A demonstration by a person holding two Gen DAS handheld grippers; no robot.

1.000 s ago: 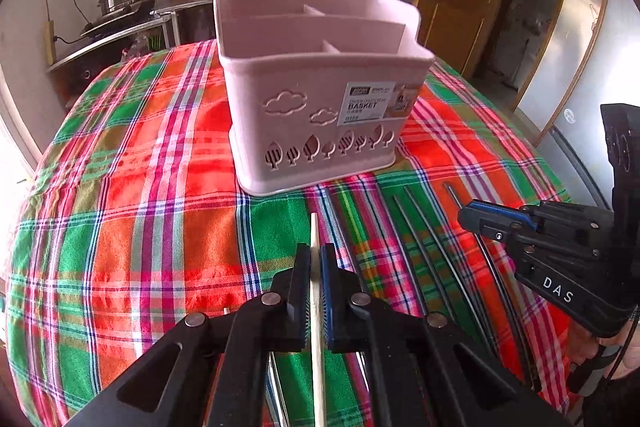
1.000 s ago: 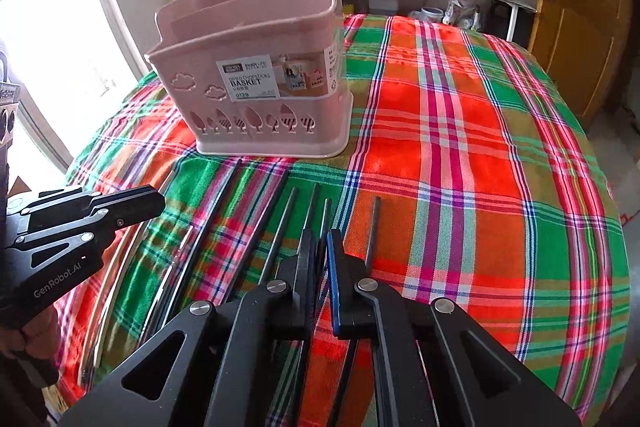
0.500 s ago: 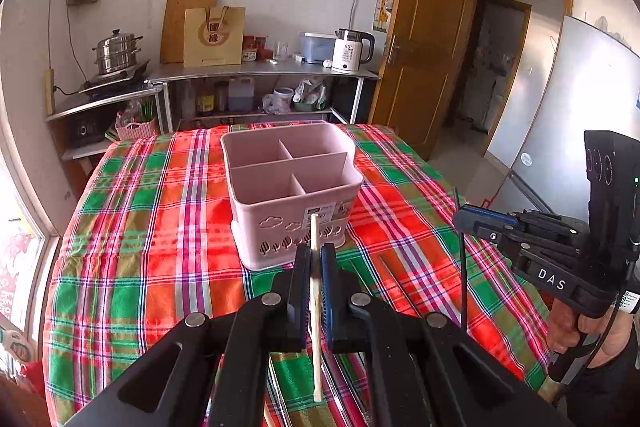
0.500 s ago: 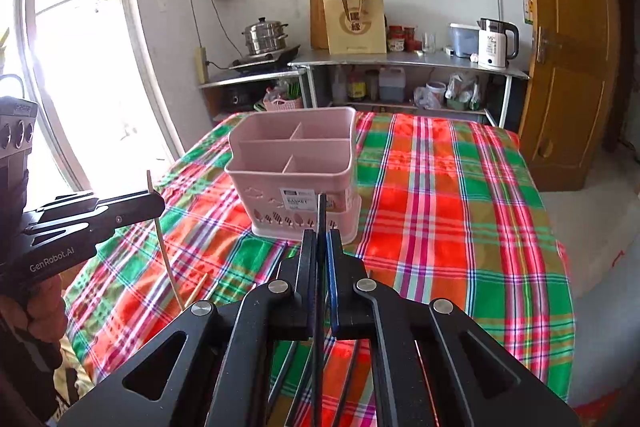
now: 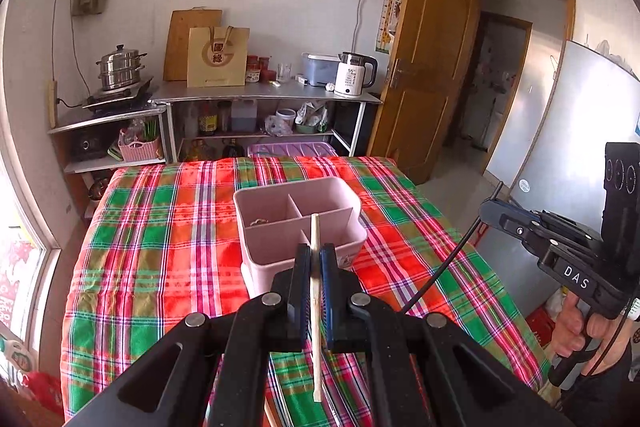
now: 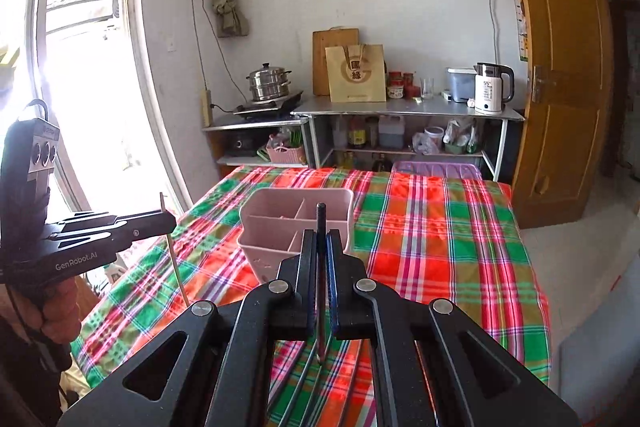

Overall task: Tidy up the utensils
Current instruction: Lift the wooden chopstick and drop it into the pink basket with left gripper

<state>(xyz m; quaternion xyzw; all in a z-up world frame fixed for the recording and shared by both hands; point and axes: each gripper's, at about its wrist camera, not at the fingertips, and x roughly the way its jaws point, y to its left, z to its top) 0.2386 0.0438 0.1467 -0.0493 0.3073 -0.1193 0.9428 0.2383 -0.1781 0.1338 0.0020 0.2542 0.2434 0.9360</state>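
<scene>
The left tongs (image 5: 315,267) grip a pale chopstick (image 5: 315,307), standing up straight. The right tongs (image 6: 321,255) pinch a black chopstick (image 6: 321,291), upright too. The pink basket (image 5: 298,227) sits ahead and below both, open slots up, on the plaid surface (image 5: 160,247). Nothing blocks the way.

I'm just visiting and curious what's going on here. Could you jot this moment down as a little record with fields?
Setting: table with plaid cloth
Container: pink divided basket, upright on the cloth
Left gripper: fingers shut on a pale wooden chopstick, raised above the table
Right gripper: fingers shut on a dark chopstick, also raised
Still on the cloth: more dark chopsticks, below the right gripper
Basket contents: something small in one compartment, too unclear to name
</scene>
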